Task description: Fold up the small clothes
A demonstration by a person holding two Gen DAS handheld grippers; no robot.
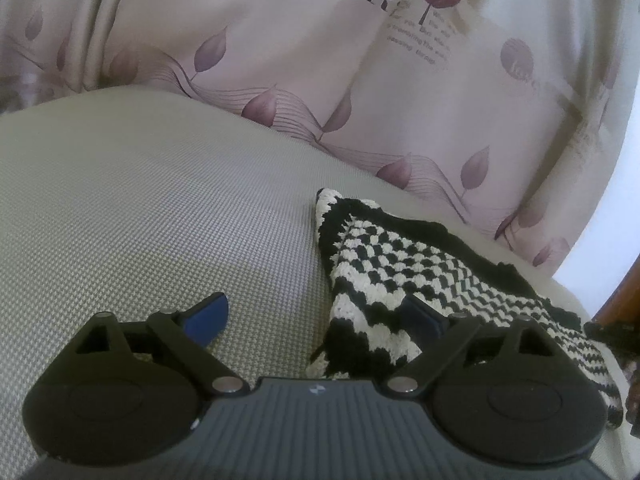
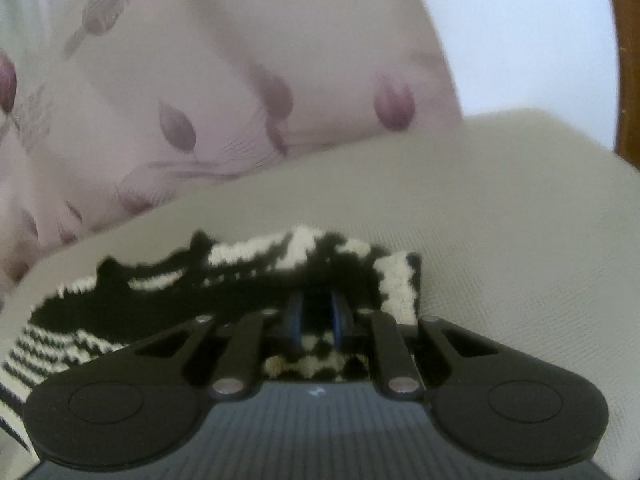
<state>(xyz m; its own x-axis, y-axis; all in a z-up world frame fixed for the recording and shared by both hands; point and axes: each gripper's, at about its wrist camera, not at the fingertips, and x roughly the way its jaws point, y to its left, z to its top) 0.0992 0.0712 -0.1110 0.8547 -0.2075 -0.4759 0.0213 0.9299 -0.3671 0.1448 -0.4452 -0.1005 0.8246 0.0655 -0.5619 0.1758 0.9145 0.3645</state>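
- Knitted cloth (image 2: 320, 354) lies nearest the lens in the right wrist view, a black-and-cream checked piece bunched up between the fingers of the right claw (image 2: 318, 316), whose blue pads stand almost together with the knit pinched between them.
- Judging from that, a fold is under way, not finished: one edge of the cloth is lifted and stands up in a ridge, while the rest trails away to the left of the claw (that picture is blurred, so I cannot tell how neatly the layers line up).
- Seen from the left wrist, the knitted cloth (image 1: 400, 268) rests on a grey woven cushion (image 1: 140, 208), draped toward the cushion's right side, with a pointed corner rising at its far end.
- Its near corner lies just inside the spread fingers of the left claw (image 1: 316, 316), which stands wide open and holds nothing; the right finger overlaps the knit, but I cannot tell whether it touches.
- Still to do, in my judgement: lay the lifted edge across, flatten it, and perhaps fold once more.
- Only the left view shows the checked pattern sharply, and the printed lettering on the leaf-patterned curtain (image 1: 300, 60) behind the cushion.
- Only the right view shows the pinch itself, and the cushion's bare stretch to the right of the cloth.
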